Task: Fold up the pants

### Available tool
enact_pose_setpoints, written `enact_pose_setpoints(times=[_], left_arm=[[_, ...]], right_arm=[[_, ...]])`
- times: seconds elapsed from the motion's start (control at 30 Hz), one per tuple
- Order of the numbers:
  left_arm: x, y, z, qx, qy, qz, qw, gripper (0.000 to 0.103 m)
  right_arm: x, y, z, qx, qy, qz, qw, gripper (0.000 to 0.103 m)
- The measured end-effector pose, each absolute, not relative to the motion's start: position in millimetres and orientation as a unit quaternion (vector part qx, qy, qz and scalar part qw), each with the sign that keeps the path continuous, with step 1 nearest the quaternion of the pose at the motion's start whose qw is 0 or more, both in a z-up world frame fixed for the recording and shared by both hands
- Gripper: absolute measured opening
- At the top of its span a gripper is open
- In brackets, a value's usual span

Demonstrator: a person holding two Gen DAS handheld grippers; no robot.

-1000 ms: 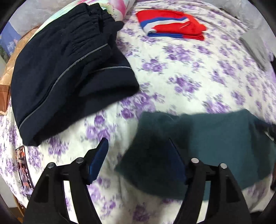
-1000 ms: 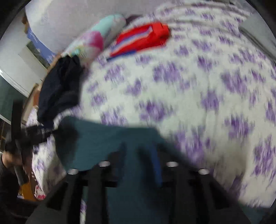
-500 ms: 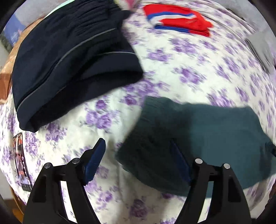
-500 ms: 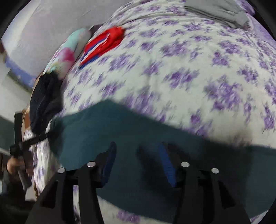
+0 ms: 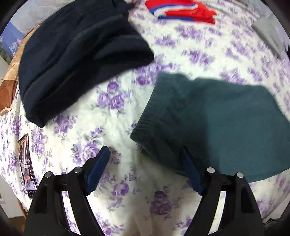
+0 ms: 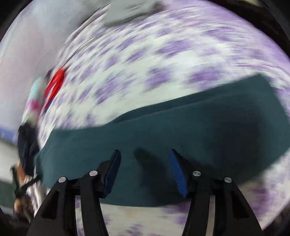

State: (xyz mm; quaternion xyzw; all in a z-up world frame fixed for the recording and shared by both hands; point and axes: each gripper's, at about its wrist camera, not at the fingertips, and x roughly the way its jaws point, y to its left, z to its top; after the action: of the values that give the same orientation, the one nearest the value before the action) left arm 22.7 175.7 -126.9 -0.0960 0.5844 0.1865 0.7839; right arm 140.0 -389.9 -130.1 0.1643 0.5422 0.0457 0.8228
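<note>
Dark teal pants (image 5: 213,123) lie folded flat on the floral bedspread (image 5: 112,127); they also show in the right wrist view (image 6: 163,130), which is blurred. My left gripper (image 5: 145,168) is open and empty, just above the bedspread at the pants' near left corner; its right finger overlaps the pants' edge. My right gripper (image 6: 145,167) is open and empty, hovering over the near part of the pants.
A navy garment (image 5: 78,50) lies at the back left. A folded red, white and blue garment (image 5: 183,10) lies at the back. A grey item (image 5: 271,34) is at the right edge. A phone (image 5: 26,163) lies near the left bed edge.
The right gripper has opened, let go of the teal pants and swung sideways, blurring its view. The pants now lie flat. The left gripper has drawn back slightly, still open.
</note>
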Motion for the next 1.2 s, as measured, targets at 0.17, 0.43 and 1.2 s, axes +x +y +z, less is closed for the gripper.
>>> enact_pose_setpoints(times=[0.17, 0.43, 1.2], left_arm=[[19.1, 150.1, -89.9, -0.091, 0.535, 0.134, 0.829, 0.077], [44.5, 93.6, -137.8, -0.059, 0.596, 0.089, 0.796, 0.079], [40.9, 100.3, -153.7, -0.080, 0.613, 0.095, 0.780, 0.081]], right_arm=[[124.1, -458.9, -114.5, 0.227, 0.485, -0.071, 0.842, 0.075], [103.2, -521.7, -138.5, 0.331, 0.470, -0.134, 0.807, 0.075], [146.3, -486.9, -122.0, 0.342, 0.448, -0.067, 0.823, 0.007]])
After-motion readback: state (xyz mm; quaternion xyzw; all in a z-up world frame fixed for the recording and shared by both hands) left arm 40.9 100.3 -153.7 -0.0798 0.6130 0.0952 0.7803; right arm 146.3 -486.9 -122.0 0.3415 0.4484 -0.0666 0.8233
